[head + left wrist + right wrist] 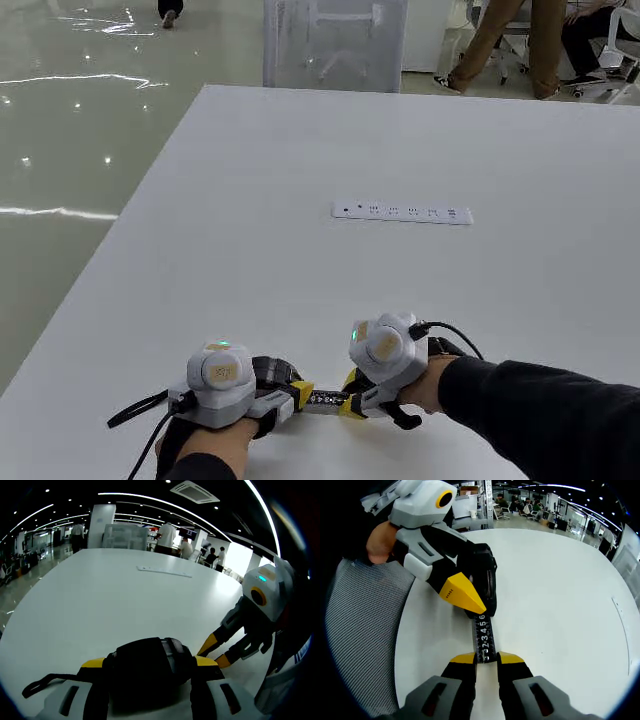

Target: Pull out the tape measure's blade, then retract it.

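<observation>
Black round-bodied tape measure (150,677) rests near the front edge of the white surface (400,150), clamped in the yellow-tipped jaws of the left gripper (150,662). Jaws of the right gripper (486,658) pinch the end of its pale numbered blade (483,632), drawn out a short way.

Tape case (485,577) matt blk plastic; table (300,200) smooth wht.

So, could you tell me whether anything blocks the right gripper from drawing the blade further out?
Nothing visible does. The right gripper pinches the blade, the left gripper holds the tape measure, and the power strip lies far off on the table.
</observation>
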